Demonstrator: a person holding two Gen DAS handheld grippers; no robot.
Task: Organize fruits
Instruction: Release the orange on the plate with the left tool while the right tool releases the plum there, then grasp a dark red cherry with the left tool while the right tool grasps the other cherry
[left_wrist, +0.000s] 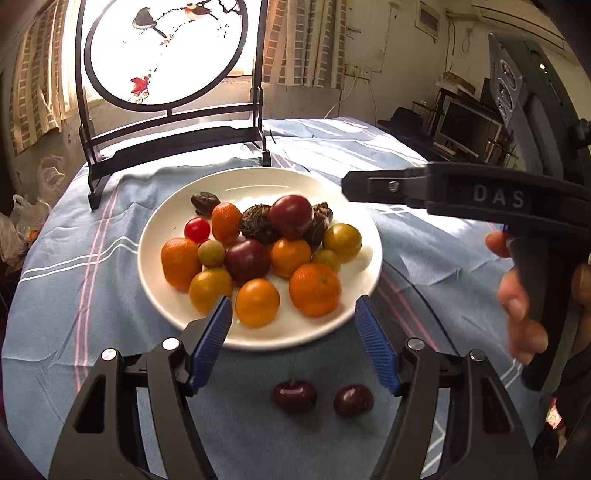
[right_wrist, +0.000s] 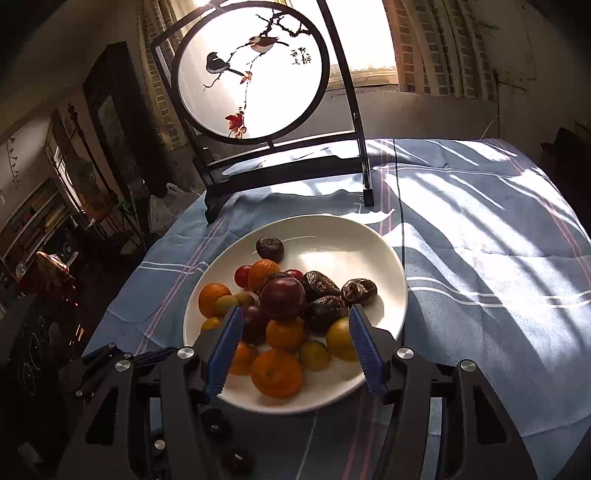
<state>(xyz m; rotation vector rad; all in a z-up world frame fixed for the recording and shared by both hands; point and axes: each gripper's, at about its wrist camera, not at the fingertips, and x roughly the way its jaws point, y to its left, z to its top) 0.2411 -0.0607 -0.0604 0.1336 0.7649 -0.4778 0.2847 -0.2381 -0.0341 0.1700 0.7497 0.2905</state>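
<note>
Both claws, left claw and right claw, spread apart, empty, above the plate's near rim.

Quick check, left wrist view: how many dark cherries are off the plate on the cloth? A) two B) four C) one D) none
A: two dark cherries lie on the blue cloth just in front of the white plate, between the open left gripper fingers.

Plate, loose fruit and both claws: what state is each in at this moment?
White plate: piled with mixed fruit, flat on the cloth.
Two dark cherries: off the plate, lying apart on the cloth.
Left claw: open, empty.
Right claw: open, empty, above the plate.
</note>
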